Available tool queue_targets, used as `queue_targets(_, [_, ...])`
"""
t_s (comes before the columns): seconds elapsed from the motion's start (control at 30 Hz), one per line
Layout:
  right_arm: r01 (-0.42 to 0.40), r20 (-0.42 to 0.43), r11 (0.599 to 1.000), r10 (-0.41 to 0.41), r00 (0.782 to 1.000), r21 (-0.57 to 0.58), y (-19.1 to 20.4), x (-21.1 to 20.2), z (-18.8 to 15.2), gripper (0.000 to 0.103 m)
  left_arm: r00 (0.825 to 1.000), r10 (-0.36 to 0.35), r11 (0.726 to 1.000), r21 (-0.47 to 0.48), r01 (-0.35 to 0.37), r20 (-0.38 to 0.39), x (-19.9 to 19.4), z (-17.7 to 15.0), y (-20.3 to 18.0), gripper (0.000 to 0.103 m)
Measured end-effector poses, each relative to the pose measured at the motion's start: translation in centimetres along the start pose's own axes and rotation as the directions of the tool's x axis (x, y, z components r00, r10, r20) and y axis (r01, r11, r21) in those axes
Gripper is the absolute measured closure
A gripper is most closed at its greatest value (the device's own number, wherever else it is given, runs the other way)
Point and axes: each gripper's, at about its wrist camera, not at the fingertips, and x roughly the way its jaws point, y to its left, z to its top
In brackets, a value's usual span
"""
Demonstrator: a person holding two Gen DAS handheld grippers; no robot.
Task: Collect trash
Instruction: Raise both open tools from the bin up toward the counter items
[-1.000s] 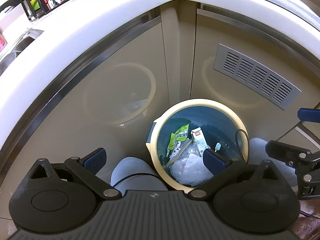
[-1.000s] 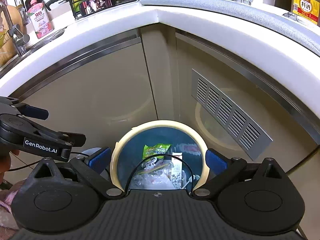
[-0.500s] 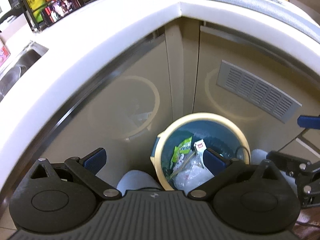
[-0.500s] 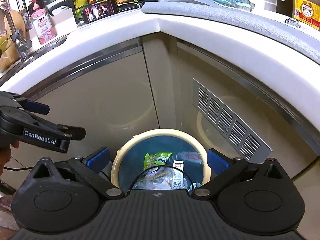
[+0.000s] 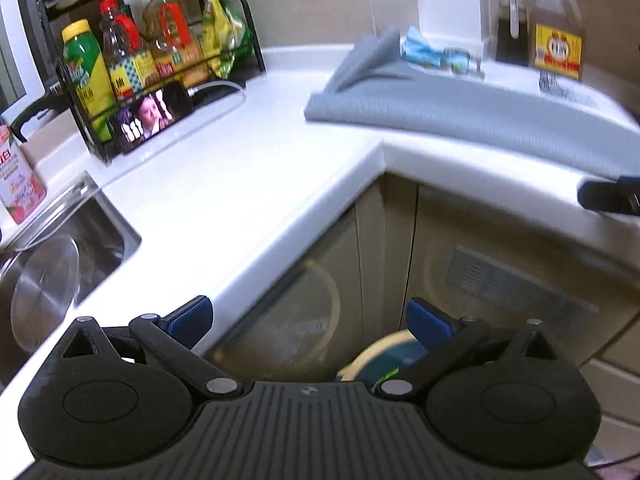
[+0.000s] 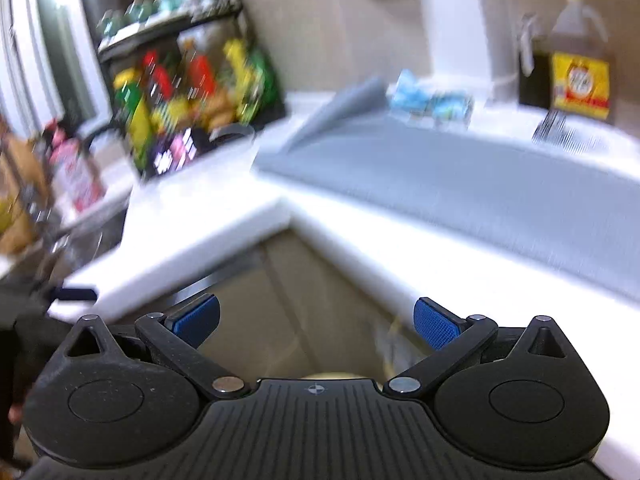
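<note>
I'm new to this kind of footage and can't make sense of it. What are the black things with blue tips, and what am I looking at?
Each picture comes from a camera mounted on hand-held tongs; a person carries one pair in each hand. The left tongs and right tongs both stand open, holding nothing. They look over a white L-shaped kitchen counter bearing a grey ribbed mat, a black wire rack of bottles and a large yellow-labelled jug. Below, by the beige cabinets, sits a cream-rimmed blue trash bin. The right view is motion-blurred.
</note>
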Motion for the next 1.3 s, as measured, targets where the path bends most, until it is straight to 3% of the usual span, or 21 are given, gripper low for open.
queue_targets(0.23, [0.057,0.079,0.997,-0.062,0.995,0.060,-2.9,3.0,4.7,0.000,1.000,-0.006,0.999,-0.032,0.006,0.003,0.3,1.6,0.6,0.000])
queue_targets(0.43, [0.163,0.098,0.977,-0.177,0.979,0.135,-5.5,8.1,8.9,0.000,1.000,0.008,0.999,-0.041,-0.009,-0.026,1.5,2.0,1.4,0.000])
queue_targets(0.6, [0.239,0.076,0.955,-0.255,0.964,0.176,-7.5,13.2,12.3,0.000,0.999,0.023,0.998,-0.063,-0.025,-0.039,2.5,3.2,2.4,0.000])
queue_targets(0.87, [0.357,0.030,0.927,-0.363,0.931,0.117,-10.1,22.9,16.6,0.000,0.997,0.037,0.996,-0.073,-0.042,-0.061,3.7,4.7,3.3,0.000])
queue_targets(1.13, [0.416,-0.077,0.901,-0.409,0.909,0.120,-11.6,30.5,18.7,0.000,0.994,0.061,0.996,-0.062,-0.067,-0.087,4.8,5.5,3.3,0.000])
queue_targets(1.3, [0.471,-0.088,0.880,-0.464,0.881,0.070,-11.9,33.4,19.7,0.000,0.994,0.073,0.996,-0.042,-0.077,-0.085,5.3,6.4,2.9,0.000])
